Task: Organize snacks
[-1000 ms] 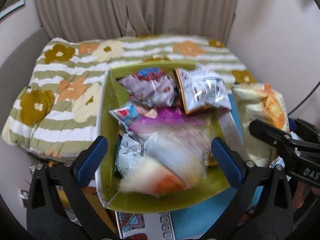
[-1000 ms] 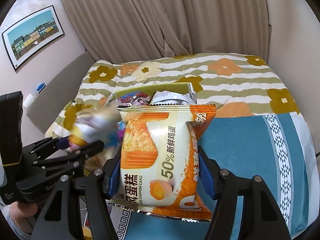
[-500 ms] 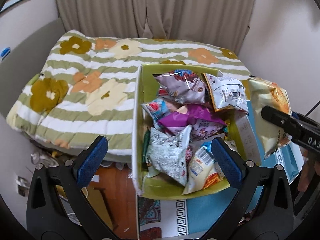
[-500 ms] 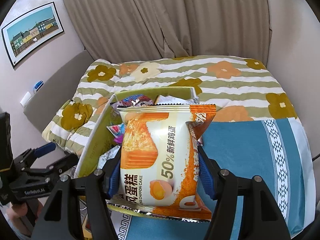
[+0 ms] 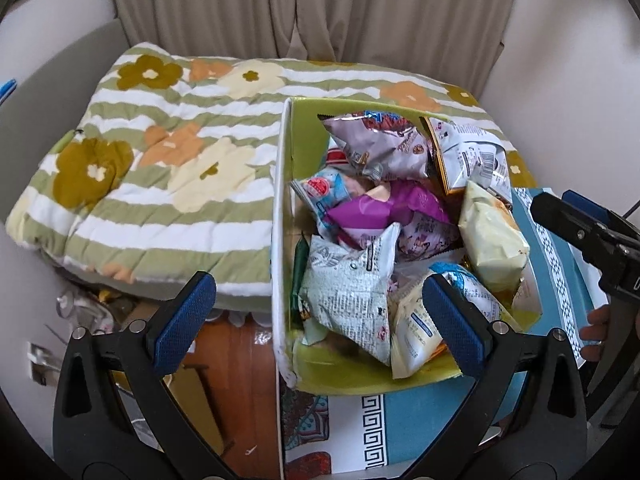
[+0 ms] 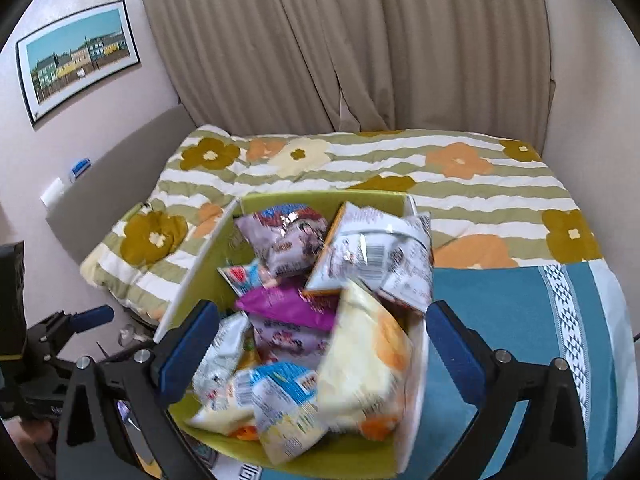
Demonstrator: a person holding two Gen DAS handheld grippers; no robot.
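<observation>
Both grippers hover spread and empty over a green box (image 5: 282, 216) crammed with snack packets on a bed. The left gripper (image 5: 316, 316) and right gripper (image 6: 320, 340) flank the yellow cake packet (image 6: 366, 364), leaning inside the box's right wall; it probably needs a gentle nudge to lie flat.

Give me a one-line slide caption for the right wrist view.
Open right tongs above a green box of snack packets, a pale cake bag blurred at its right edge.
</observation>
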